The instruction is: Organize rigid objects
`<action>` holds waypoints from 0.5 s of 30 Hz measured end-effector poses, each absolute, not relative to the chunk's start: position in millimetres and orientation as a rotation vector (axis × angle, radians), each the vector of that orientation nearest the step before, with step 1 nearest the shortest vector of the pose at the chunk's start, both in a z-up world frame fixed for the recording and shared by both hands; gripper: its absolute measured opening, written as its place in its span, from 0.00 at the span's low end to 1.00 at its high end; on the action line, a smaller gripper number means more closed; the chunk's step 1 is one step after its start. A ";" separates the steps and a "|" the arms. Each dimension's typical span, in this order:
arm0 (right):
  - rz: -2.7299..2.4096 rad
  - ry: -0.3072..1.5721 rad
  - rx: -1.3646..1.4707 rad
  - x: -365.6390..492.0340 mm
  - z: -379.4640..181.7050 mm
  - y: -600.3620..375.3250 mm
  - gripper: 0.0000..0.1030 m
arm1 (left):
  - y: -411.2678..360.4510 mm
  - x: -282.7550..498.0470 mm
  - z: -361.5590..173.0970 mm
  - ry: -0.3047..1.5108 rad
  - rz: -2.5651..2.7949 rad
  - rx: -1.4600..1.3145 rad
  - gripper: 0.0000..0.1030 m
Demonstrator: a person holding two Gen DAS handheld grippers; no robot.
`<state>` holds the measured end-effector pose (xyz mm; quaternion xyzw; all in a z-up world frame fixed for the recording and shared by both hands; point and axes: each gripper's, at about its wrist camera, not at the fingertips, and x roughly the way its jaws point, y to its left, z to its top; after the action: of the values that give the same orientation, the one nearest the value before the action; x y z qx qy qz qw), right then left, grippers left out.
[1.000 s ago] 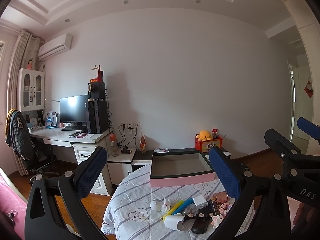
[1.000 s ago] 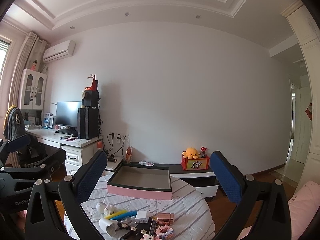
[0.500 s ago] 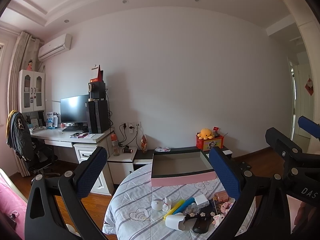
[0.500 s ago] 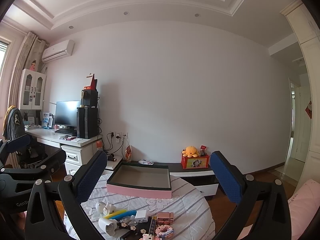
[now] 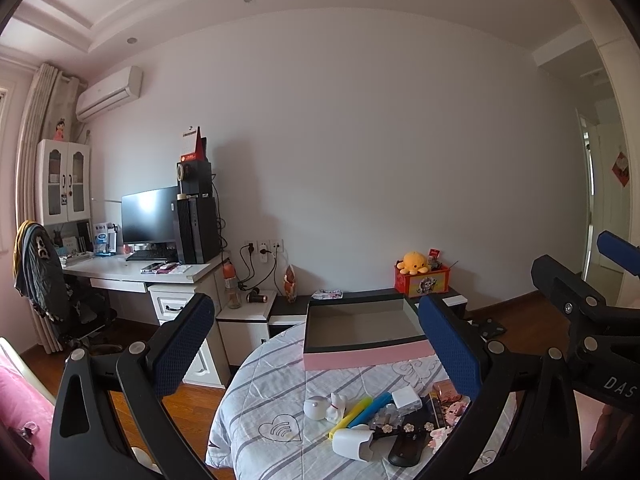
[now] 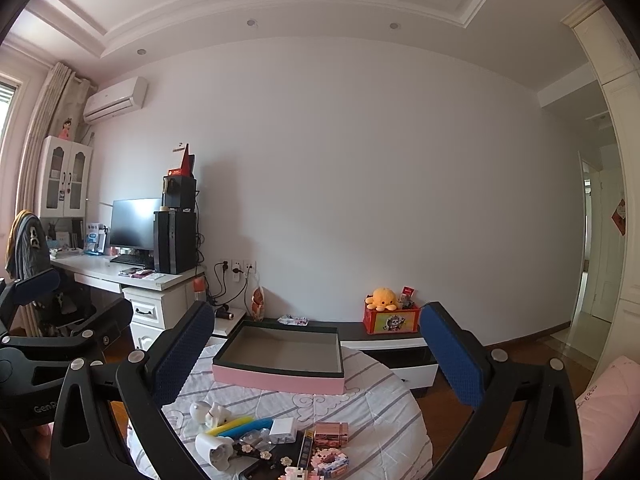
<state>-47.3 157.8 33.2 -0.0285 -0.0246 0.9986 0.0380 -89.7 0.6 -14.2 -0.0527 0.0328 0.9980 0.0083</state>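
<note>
A pink box (image 5: 362, 354) (image 6: 280, 376) with a dark rim lies open and empty at the far side of a round table (image 5: 264, 396) (image 6: 384, 408) under a striped cloth. Small things lie in a pile at the near side: a white figurine (image 5: 324, 406) (image 6: 210, 412), yellow and blue sticks (image 5: 360, 408) (image 6: 240, 426), a white cube (image 5: 406, 397) (image 6: 283, 426), a white cup (image 5: 352, 443) (image 6: 214, 450), a rose-gold case (image 6: 331, 430) and pink bricks (image 6: 328, 460). My left gripper (image 5: 316, 352) and right gripper (image 6: 316, 354) hover open above the table, holding nothing.
A white desk (image 5: 132, 270) with a monitor (image 5: 149, 220) and a chair (image 5: 48, 280) stands at the left. A low cabinet (image 6: 384, 340) behind the table bears a red box with a yellow plush (image 6: 383, 299). A pink bed (image 6: 608, 404) lies at right, a doorway (image 6: 600, 248) beyond.
Both views have tilted slightly downward, so the table and the pile sit a little higher in frame. Nothing on the table has moved, and both grippers stay open.
</note>
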 end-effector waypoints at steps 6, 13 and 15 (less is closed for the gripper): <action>3.062 -0.069 -0.098 -54.5 31.7 161.6 1.00 | 1.7 -92.1 -14.7 0.106 3.119 -0.162 1.00; 3.058 -0.061 -0.111 -62.6 27.9 165.3 1.00 | 5.3 -102.2 -16.7 0.118 3.120 -0.163 1.00; 3.058 -0.056 -0.118 -65.8 26.9 166.0 1.00 | 6.3 -104.8 -17.6 0.125 3.124 -0.163 1.00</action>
<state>-65.8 166.0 26.9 -0.0385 -0.0184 0.9983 0.0404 -104.8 6.3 -17.6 -0.0521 0.0398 0.9978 0.0056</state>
